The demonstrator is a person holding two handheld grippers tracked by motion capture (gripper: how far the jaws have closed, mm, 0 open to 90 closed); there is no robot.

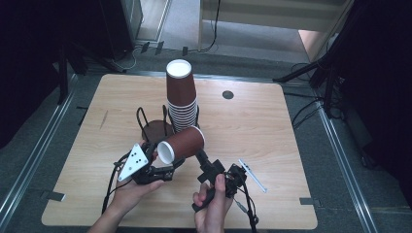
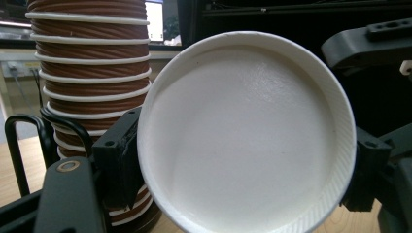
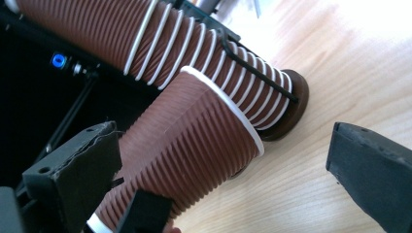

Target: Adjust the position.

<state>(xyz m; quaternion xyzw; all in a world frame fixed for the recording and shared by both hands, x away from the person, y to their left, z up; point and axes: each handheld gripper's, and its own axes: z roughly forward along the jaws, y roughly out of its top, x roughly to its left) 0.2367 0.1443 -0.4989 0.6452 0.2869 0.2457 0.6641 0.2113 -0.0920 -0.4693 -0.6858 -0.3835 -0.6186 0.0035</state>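
You're holding one brown paper cup sideways in the air, just in front of the stack of cups sitting in the wire holder on the bench. Your left tongs are clenched on its white rim, pads either side. Your right tongs are sitting released, jaws wide near the cup's base. So I'm guessing it's pulled free already, and placing it somewhere is what's left.

Light wooden table, wire cup holder with stacked cups, white strip
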